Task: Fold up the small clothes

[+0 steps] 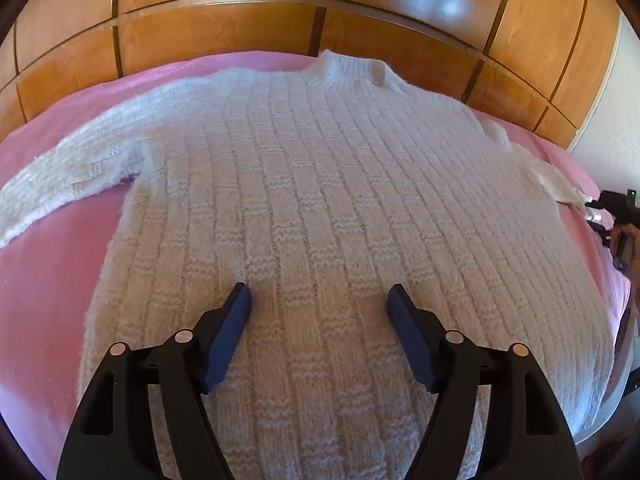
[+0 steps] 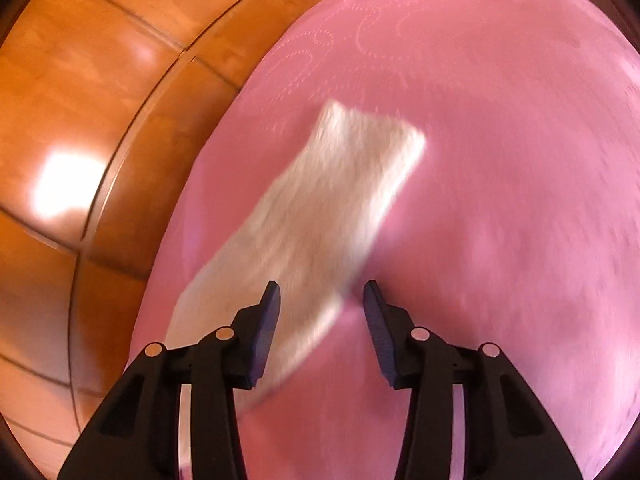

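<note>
A white knitted sweater (image 1: 320, 200) lies flat on a pink bed cover (image 1: 48, 280), neck away from me, left sleeve (image 1: 60, 176) spread out to the side. My left gripper (image 1: 318, 294) hovers over the lower body of the sweater, jaws wide apart with nothing between them. The right sleeve (image 2: 320, 208) lies stretched on the cover, blurred in the right wrist view. My right gripper (image 2: 322, 292) stands over its near part with jaws apart, pads not pressing on it. In the left wrist view, the right gripper (image 1: 616, 204) shows at the far right by the cuff.
Glossy wooden panels (image 1: 240, 32) rise behind the bed, seen also at the left as wooden panels (image 2: 80, 100). Pink cover (image 2: 500, 200) extends beyond the sleeve. A hand (image 1: 628, 236) holds the right gripper at the bed's right edge.
</note>
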Available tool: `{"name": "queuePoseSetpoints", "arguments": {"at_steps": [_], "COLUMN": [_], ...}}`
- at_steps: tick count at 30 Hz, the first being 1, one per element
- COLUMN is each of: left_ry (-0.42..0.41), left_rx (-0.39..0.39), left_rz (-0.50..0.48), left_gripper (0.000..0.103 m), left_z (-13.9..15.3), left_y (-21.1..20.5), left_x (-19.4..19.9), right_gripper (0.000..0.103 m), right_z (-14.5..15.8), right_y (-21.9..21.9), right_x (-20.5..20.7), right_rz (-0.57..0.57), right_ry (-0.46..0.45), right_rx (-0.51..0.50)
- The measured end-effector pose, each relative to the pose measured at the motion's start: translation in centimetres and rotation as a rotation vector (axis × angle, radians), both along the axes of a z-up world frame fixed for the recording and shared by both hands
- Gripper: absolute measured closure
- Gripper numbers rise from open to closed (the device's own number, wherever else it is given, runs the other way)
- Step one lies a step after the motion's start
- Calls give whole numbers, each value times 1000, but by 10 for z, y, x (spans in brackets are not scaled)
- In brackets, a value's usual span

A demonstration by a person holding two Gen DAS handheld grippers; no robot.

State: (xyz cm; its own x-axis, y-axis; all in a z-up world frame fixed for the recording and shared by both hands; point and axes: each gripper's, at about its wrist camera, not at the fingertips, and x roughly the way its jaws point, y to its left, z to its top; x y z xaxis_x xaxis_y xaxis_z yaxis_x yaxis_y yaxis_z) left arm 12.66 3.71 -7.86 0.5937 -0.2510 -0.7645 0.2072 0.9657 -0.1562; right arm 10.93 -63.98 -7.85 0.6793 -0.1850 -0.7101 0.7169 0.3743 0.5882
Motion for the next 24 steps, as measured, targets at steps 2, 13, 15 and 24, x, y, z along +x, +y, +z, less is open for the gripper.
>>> {"name": "queuePoseSetpoints", "arguments": {"at_steps": [2, 13, 15, 24], "left_ry": [-1, 4, 7, 17], "left_rx": [9, -43, -66, -190], "left_rz": [-3, -2, 0, 29], "left_gripper": [28, 27, 27, 11], "left_z": [0, 2, 4, 19], "left_y": [-2, 4, 9, 28], "left_x": [0, 0, -1, 0], "right_gripper": [73, 97, 97, 97], "right_z": [4, 110, 127, 124], "right_y": [-9, 100, 145, 352], "right_x": [10, 60, 81, 170], "right_rz": [16, 350, 462, 886], "right_ry": [59, -98, -155, -219], "right_rx": [-35, -243, -253, -268]}}
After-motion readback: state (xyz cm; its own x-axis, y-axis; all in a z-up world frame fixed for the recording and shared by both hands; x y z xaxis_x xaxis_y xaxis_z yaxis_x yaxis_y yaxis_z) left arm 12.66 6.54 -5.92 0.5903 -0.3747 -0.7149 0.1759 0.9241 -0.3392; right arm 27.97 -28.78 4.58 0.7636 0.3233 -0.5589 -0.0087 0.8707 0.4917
